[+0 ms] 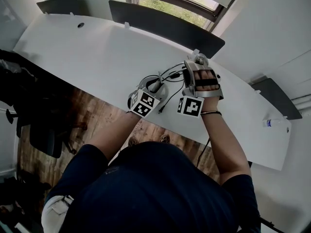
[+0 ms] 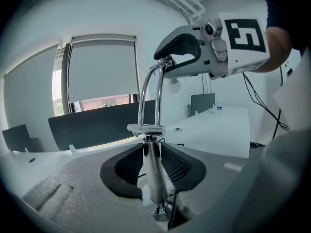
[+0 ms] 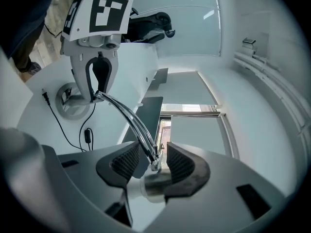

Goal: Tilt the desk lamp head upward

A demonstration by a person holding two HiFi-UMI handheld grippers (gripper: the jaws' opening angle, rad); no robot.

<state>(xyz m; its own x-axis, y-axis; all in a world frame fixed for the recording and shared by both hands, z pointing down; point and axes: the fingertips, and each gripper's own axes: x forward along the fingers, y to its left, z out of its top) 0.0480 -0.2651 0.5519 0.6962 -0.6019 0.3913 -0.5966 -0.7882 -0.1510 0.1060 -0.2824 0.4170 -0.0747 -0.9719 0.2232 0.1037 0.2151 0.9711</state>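
We see a white desk (image 1: pixel 97 52) with a shiny desk lamp (image 2: pixel 146 127) near the edge closest to us. Our left hand-held gripper (image 2: pixel 151 166) is clenched on the lamp's straight metal post (image 2: pixel 154 186), low down by the round base (image 3: pixel 68 108), with a black pad pressed on each side of it. From the post, two thin shiny rods (image 3: pixel 127 115) bend up and over to the lamp head (image 3: pixel 153 187). Our right hand-held gripper (image 3: pixel 151 164) is up there and it is let go, with its pads standing apart and the lamp head lying between them. The head sits close to one pad, and there is a gap by the other. A black cord (image 3: pixel 59 123) with a little switch (image 3: pixel 87 136) lies on the desk beside the base. A small bottle (image 1: pixel 273 122) stands far off at the desk's end
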